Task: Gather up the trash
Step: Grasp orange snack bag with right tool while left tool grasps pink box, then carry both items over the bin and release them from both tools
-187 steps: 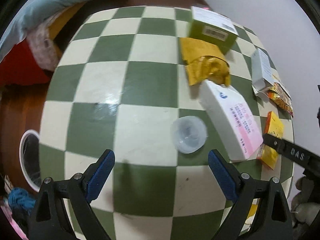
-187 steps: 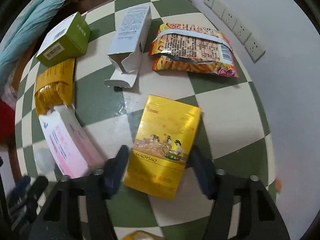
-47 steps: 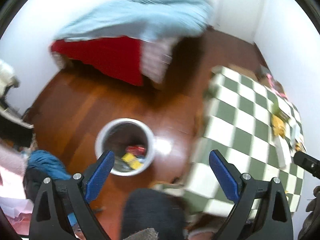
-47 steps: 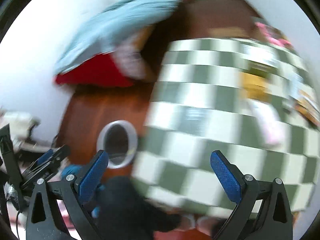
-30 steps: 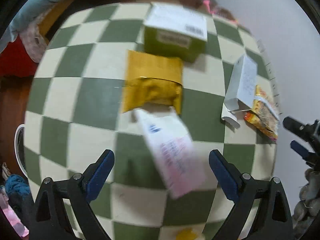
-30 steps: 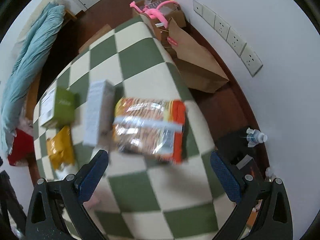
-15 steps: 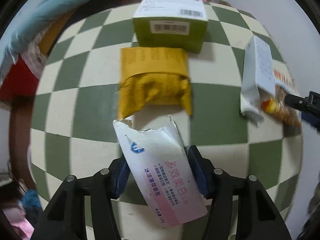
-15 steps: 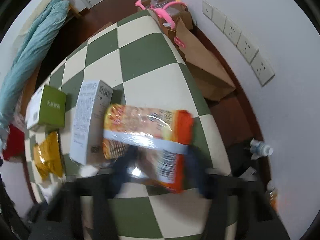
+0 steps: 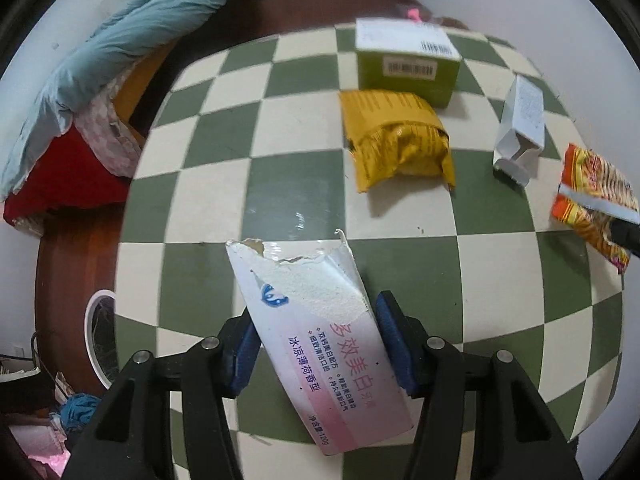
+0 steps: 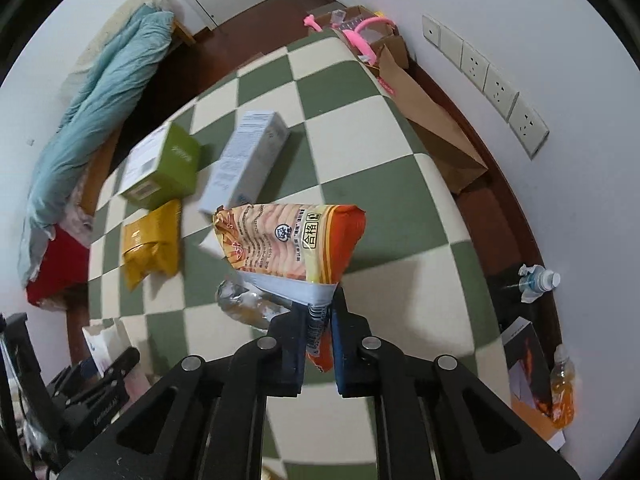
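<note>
gripping torn toothpaste box [image 9: 320,340] in left gripper [image 9: 316,352], snack wrapper [image 10: 292,240] in right gripper [image 10: 318,344]

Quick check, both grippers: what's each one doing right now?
Left gripper: closed on the torn white-and-pink toothpaste box.
Right gripper: closed on the orange snack bag, lifted off the table.

Table [image 9: 304,128]: green-and-cream checkerboard.
Torn box [image 9: 320,344] in left gripper [image 9: 316,344]: white fading to pink, blue logo, pink and blue print.
Gripper fingers [image 9: 394,344]: black, blue pads.
Snack bag [image 10: 292,240] in right gripper [image 10: 318,336]: orange and yellow, pale band, white barcode strip.
Crumpled pouch [image 9: 396,144]: mustard yellow, dark print.
Square box [image 9: 408,64]: olive green, white label with barcode.
Tall carton [image 10: 248,156]: pale grey-blue, perhaps white.
Bin [image 9: 98,340]: white rim.
Floor [image 10: 256,4]: reddish-brown wood.
Bedding [image 9: 132,24]: light blue over red.
</note>
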Tool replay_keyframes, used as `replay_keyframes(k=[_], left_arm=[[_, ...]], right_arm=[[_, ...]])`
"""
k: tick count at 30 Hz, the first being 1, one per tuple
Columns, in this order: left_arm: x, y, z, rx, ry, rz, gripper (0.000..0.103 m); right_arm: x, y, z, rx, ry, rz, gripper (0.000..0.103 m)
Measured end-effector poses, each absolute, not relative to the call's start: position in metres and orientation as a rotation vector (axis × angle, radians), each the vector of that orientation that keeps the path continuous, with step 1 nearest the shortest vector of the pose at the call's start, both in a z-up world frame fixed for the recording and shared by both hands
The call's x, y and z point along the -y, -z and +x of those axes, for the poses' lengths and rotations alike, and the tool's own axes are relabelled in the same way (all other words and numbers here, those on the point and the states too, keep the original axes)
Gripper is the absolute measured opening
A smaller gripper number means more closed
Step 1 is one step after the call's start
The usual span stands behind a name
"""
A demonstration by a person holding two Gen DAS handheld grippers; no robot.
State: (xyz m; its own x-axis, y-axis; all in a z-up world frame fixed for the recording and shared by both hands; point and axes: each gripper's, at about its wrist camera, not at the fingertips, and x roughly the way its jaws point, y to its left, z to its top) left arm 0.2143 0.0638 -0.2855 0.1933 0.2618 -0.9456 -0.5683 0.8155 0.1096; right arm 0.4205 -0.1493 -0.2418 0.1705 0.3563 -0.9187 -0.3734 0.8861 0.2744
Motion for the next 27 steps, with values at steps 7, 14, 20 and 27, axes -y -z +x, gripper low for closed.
replay_keyframes(k=[7,14,20,27], left_arm=[[-0.086,0.244,0.185,-1.144,-0.601,-0.300,0.052],[-0.121,0.197,0.142,-1.029,-0.632,-0.312,0.052],[-0.165,0.148,0.084,-0.924,-0.689,-0.354,0.052],[-0.231,0.120,-0.005,-0.853,-0.801,-0.424,0.052]], right_arm=[[0.140,0.207,0.378,-1.262,-0.593,0.004,0.011],[0.097,0.165,0.331,-1.217,-0.722,0.003,0.011],[0.032,0.132,0.279,-1.188,-0.881,-0.018,0.010],[-0.077,0.128,0.193,-1.225,-1.095,-0.092,0.010]])
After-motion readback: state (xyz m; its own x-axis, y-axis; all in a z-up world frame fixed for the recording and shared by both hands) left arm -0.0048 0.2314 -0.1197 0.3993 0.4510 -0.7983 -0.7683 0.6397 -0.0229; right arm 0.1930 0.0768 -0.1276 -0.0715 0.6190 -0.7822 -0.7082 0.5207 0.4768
